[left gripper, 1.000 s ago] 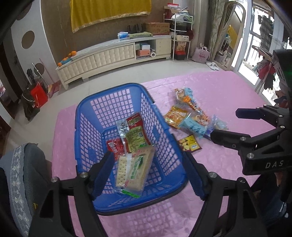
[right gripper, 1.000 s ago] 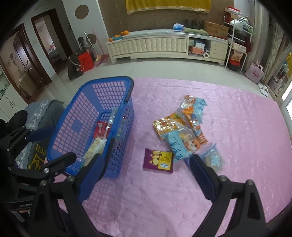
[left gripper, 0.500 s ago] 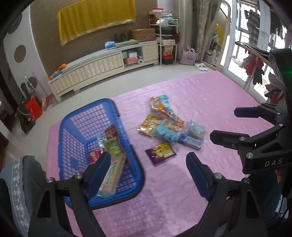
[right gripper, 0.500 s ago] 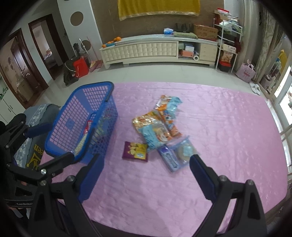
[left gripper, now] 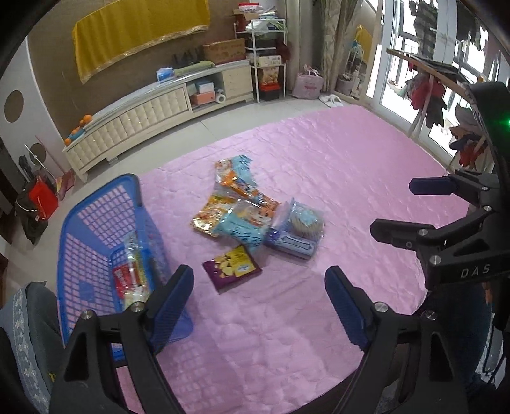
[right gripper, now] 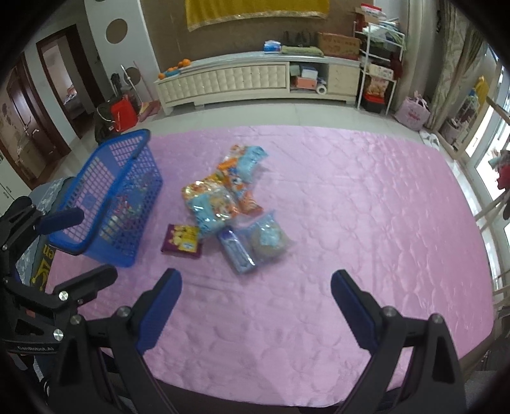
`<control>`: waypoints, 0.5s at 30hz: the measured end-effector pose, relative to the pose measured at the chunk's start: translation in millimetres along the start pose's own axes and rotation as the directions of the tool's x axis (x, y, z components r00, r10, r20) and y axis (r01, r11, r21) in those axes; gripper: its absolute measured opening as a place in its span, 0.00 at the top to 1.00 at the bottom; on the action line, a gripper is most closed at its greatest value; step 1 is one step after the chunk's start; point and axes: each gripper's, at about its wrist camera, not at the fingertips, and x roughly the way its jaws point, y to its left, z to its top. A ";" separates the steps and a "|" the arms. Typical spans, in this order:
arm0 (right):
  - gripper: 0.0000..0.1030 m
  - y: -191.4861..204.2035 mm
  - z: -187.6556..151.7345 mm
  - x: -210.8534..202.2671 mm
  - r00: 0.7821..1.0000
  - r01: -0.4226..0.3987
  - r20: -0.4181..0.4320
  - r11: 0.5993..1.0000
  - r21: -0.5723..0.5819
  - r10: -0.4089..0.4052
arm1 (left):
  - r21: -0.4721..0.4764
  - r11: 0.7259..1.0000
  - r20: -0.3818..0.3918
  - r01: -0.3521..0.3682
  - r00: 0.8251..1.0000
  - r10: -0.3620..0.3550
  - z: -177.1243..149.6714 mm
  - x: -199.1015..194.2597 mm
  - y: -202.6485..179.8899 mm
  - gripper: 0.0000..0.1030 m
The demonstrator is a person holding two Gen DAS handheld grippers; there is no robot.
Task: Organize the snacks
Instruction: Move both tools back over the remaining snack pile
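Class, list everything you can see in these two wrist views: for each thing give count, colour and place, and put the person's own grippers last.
Basket: one, blue, left edge of the cover, some snack packs inside.
Purple packet: one, purple and yellow, on the cover beside the basket.
Snack pile: several packets, orange and light blue, overlapping mid-cover.
Clear bag: one, transparent with blue, right end of the pile.
Cover: one, pink, quilted.
Cabinet: one, cream, along the far wall.
Cloth: one, yellow, on the wall.
Left gripper: black with blue pads, open, empty.
Right gripper: same, open, empty.
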 end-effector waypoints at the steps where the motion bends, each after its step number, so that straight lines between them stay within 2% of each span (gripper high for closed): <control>1: 0.06 -2.3 -0.9 1.8 1.000 -0.003 -0.005 1.000 0.000 0.003 | -0.002 1.000 -0.004 0.003 1.000 -0.003 0.7 2.5 -2.4 0.20; 10: 0.06 -29.5 -9.3 23.7 0.999 -0.040 -0.006 0.998 -0.038 0.039 | -0.016 1.000 -0.066 0.017 0.998 -0.018 5.3 36.5 -25.2 0.20; 15: 0.06 -35.8 -6.8 45.7 0.996 -0.087 -0.023 0.993 -0.073 0.086 | -0.080 0.997 -0.096 0.022 0.995 -0.030 7.0 56.5 -26.9 0.20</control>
